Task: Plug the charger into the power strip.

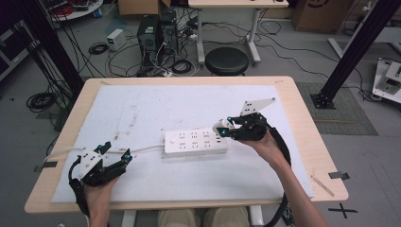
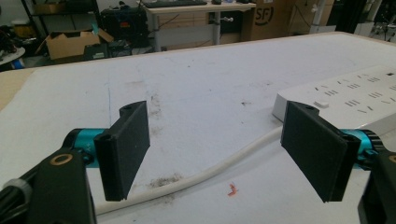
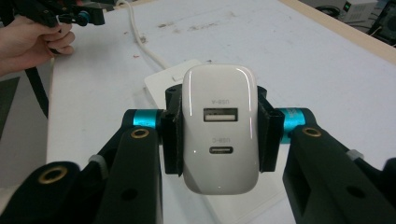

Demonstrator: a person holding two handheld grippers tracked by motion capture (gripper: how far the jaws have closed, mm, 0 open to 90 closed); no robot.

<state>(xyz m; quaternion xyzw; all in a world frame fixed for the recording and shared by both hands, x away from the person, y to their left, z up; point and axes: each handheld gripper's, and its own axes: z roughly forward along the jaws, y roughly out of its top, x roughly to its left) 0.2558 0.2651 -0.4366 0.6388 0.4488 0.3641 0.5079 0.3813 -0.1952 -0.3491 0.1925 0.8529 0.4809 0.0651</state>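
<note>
A white power strip (image 1: 196, 142) lies at the middle of the table on a white mat, its white cord (image 1: 142, 150) running left; in the left gripper view the power strip (image 2: 355, 93) is at the right and the cord (image 2: 196, 179) passes under the jaws. My right gripper (image 1: 223, 128) hovers over the strip's right end, shut on a white USB charger (image 3: 220, 128) with two ports facing the camera. The charger (image 1: 220, 126) hangs just above the strip (image 3: 163, 81). My left gripper (image 1: 116, 156) rests at the front left, open and empty, jaws wide on either side of the cord.
The white mat (image 1: 156, 109) covers most of the wooden table (image 1: 307, 142). A black stool (image 1: 227, 60), computer towers (image 1: 156, 33) and tangled cables lie on the floor beyond the far edge. A black frame post (image 1: 352, 47) stands at the right.
</note>
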